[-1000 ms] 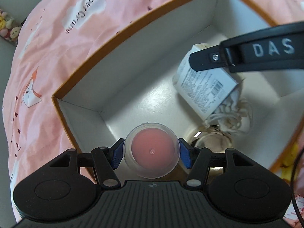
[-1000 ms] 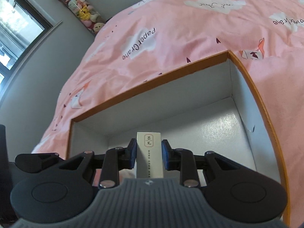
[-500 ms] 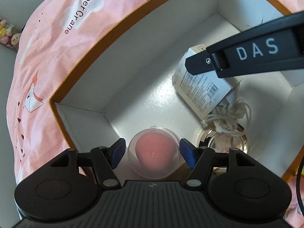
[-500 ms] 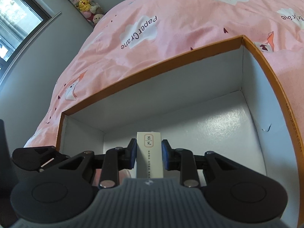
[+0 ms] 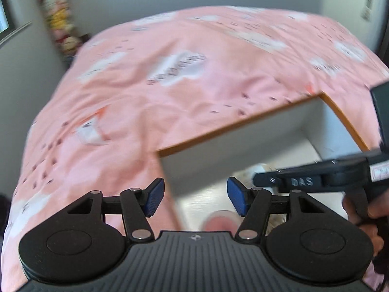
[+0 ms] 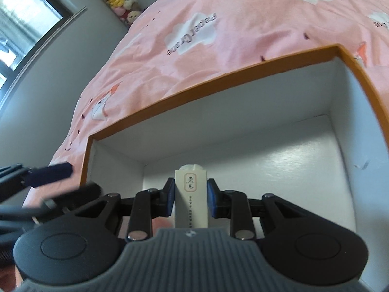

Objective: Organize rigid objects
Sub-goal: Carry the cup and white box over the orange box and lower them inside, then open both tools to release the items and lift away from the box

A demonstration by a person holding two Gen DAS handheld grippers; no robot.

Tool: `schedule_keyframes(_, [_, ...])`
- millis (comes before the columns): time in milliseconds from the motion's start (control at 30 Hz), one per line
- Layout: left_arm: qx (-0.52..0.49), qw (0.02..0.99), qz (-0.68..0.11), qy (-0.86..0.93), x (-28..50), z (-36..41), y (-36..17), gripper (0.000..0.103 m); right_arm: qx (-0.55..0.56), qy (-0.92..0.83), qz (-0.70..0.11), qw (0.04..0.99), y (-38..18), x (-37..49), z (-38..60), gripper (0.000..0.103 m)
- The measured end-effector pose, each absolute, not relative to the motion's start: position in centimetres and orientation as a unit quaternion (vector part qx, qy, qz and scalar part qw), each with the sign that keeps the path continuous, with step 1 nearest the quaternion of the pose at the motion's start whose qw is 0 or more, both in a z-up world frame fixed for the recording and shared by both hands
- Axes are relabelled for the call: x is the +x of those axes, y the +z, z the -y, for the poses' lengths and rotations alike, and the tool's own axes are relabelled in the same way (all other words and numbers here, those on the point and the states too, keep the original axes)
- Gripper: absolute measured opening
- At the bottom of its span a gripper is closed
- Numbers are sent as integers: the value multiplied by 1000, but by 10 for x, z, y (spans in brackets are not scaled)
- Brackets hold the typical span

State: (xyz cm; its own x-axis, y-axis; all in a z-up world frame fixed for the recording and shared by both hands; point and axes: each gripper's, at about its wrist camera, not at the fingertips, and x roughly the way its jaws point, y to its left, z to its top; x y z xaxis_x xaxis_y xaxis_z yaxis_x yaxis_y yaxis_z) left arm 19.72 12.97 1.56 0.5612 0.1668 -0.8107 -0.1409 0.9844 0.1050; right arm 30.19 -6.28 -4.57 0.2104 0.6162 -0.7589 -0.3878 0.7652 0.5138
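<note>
My left hand-held gripper (image 5: 194, 198) hangs wide open, nothing between its blue pads, above the near corner of the orange-rimmed white cardboard box (image 6: 243, 76) on the pink patterned bed cover (image 6: 243, 12). The clear round pink-centred capsule (image 5: 218, 222) lies on the box floor. My right hand-held gripper (image 6: 190, 200) clamps a slim cream rectangular carton (image 6: 190, 194) upright over the box interior

1. Bed cover (image 6: 243, 36): pink with white clouds, dark lettering and small dark marks.
2. Box (image 6: 218, 77): orange rim, white inside.
3. Small carton (image 6: 191, 194): cream, dark print.
4. Gripper pads (image 5: 153, 198): blue.
5. Capsule (image 5: 218, 222), lower centre: pink.
</note>
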Motion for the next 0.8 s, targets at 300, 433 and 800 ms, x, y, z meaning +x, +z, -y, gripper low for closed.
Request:
schedule_keyframes(300, [-56, 866, -483, 118, 178, -156, -8, 48, 70, 332, -569, 749, -60, 303, 39, 27])
schedule_keyframes(433, [-72, 863, -488, 110, 173, -156, -15, 44, 63, 327, -572, 750, -61, 306, 40, 29])
schedule_keyframes(800, [-88, 863, -486, 104, 170, -156, -18, 38, 40, 276, -601, 749, -75, 314, 44, 39])
